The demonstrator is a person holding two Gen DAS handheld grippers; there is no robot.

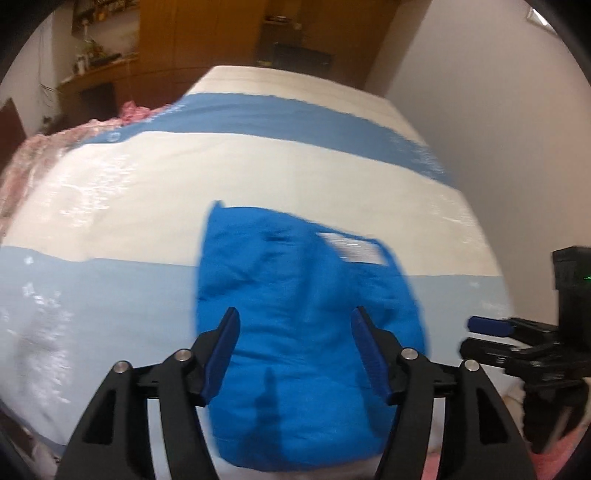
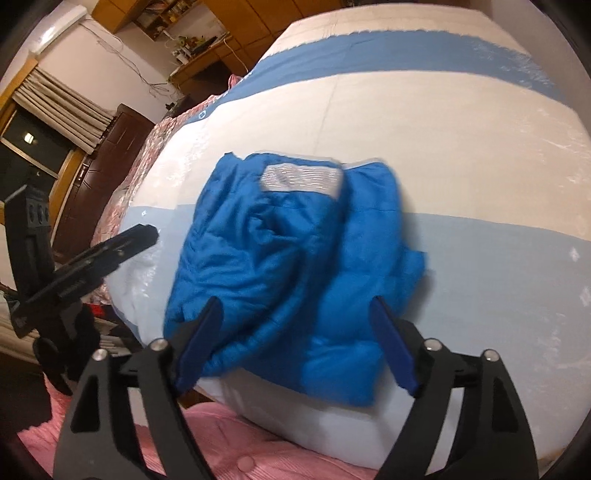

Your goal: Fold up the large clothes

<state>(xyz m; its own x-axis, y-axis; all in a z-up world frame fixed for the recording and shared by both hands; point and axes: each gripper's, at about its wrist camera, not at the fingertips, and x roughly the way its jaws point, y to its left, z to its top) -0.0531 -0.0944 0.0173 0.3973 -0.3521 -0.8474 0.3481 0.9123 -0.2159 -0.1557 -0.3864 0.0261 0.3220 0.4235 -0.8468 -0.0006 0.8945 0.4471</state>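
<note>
A bright blue padded garment (image 1: 303,332) lies folded into a compact bundle on the striped bed cover (image 1: 258,173), with a white label panel (image 1: 354,251) on top. It also shows in the right wrist view (image 2: 288,266), label (image 2: 299,177) at its far end. My left gripper (image 1: 295,325) is open and empty, hovering above the bundle's near part. My right gripper (image 2: 295,317) is open and empty above the bundle's near edge. The right gripper shows at the right edge of the left wrist view (image 1: 517,339); the left gripper shows at the left of the right wrist view (image 2: 110,247).
The bed cover (image 2: 461,155) has white, light blue and darker blue bands under shiny plastic. A pink quilt (image 2: 229,450) lies at the bed's near edge, pink bedding (image 1: 44,147) at the far left. Wooden cabinets (image 1: 207,33) and a white wall (image 1: 498,110) stand beyond.
</note>
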